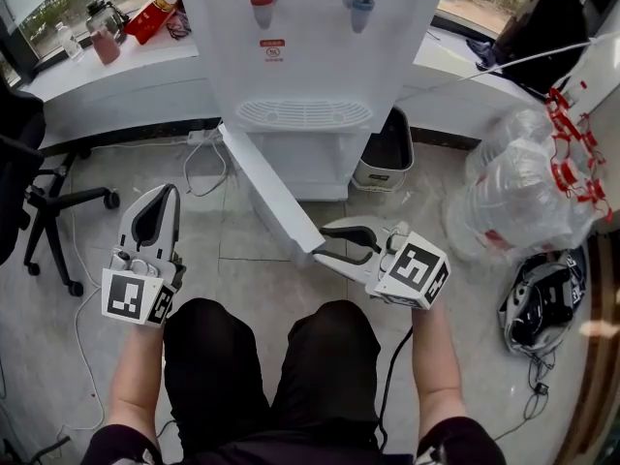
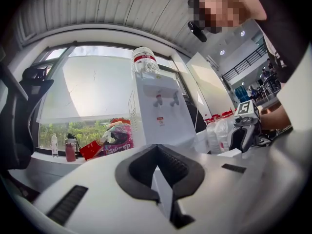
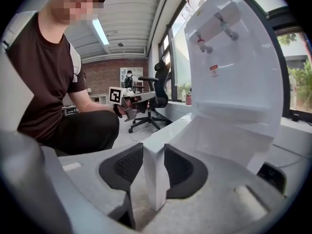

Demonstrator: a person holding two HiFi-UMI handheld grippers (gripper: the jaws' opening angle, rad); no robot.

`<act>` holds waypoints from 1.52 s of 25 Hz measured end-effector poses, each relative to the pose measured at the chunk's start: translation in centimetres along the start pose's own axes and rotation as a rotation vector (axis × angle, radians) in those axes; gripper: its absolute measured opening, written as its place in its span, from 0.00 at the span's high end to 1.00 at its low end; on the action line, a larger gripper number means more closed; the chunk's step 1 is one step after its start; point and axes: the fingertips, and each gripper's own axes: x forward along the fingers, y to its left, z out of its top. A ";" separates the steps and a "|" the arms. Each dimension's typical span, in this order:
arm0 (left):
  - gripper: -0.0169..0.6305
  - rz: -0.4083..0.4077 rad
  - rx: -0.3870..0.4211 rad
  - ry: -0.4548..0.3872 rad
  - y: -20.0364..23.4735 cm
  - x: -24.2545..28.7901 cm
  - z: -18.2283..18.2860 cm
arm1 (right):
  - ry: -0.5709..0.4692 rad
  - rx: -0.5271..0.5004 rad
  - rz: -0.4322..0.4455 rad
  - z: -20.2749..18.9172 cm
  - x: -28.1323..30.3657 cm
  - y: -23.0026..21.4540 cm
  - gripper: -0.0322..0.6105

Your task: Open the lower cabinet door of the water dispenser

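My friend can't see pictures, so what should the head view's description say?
The right gripper is clamped on the edge of the lower cabinet door of the water dispenser, and the door stands swung open. The left gripper hangs shut and empty at the left.

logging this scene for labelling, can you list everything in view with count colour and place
water dispenser: 1, white, centre, against the window ledge
cabinet door: 1, white, swung open towards the person
bin: 1, dark with a pale rim, on the floor right of the dispenser
office chair: 1, black, far left
water bottles: count unclear, clear plastic, piled at the right
helmet: 1, black and grey, on the floor at the right
carton: 1, red, on the ledge at upper left
cable: 1, white, on the floor left of the dispenser
left hand-held gripper: 1, white, jaws together, empty
right hand-held gripper: 1, white, clamped on the door's edge
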 end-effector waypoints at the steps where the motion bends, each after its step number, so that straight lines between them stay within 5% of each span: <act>1: 0.96 0.001 -0.003 0.003 -0.1 -0.2 -0.1 | 0.000 -0.007 0.021 0.2 0.3 0.4 0.74; 9: 0.96 0.010 -0.006 0.012 0.3 -0.9 -0.7 | 0.053 -0.120 0.157 0.1 2.0 2.6 0.79; 24: 0.96 0.057 -0.004 0.022 2.3 -2.5 -0.9 | -0.015 -0.190 0.372 2.9 7.3 6.6 0.81; 38: 0.96 0.102 -0.015 0.019 4.6 -3.9 -1.3 | -0.052 -0.264 0.403 4.8 12.4 8.5 0.87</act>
